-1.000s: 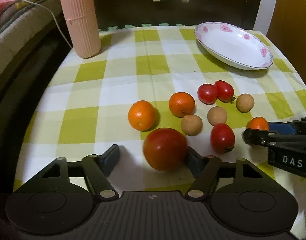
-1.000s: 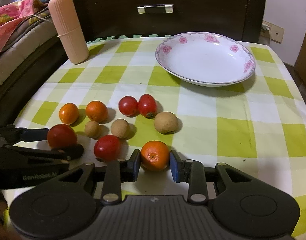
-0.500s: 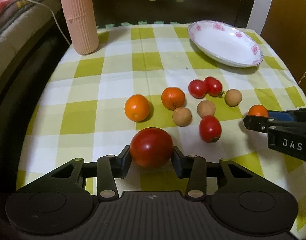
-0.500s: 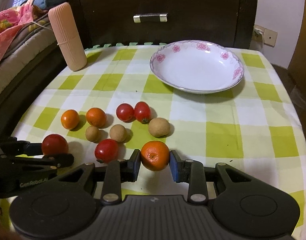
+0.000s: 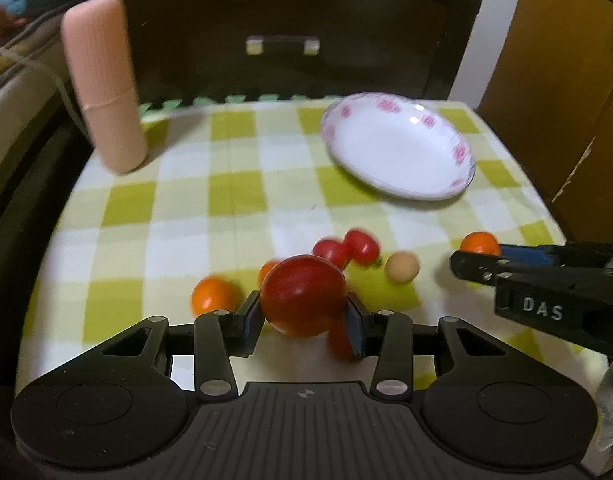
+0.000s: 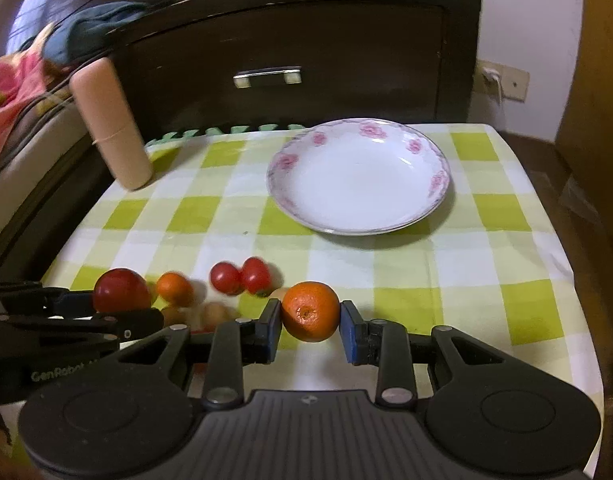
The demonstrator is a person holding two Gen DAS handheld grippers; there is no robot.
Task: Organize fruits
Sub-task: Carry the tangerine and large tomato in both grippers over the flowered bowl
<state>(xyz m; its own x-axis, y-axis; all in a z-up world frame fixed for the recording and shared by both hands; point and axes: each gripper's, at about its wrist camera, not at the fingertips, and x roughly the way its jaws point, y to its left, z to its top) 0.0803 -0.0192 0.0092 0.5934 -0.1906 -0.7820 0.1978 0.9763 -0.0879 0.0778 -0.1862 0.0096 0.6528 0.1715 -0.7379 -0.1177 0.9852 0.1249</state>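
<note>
Clearly both tools are loaded: the left gripper [image 5: 304, 320] has its jaws clamped on a large red tomato [image 5: 303, 295], raised above the checked tablecloth [image 5: 178, 216], and further right the right gripper [image 6: 310, 330] pinches a small orange [image 6: 311, 311] between its blue pads. Between and behind them, the loose fruit sits on the cloth: another orange [image 5: 213, 300], a pair of small tomatoes [image 6: 240, 276] and a pale brown round fruit [image 5: 403, 267]. The floral plate [image 6: 436, 184], empty and well beyond the fruit toward the right, looks like the likely destination. To do the carry well, I would keep both grips steady, travel over the loose fruit without knocking it, and lower each piece into the plate's hollow before opening, one side at a time so the tools don't collide. Readable lettering: "DAS" on the right tool's side in the left view; "GenRobot" on the left tool in the right view.
</note>
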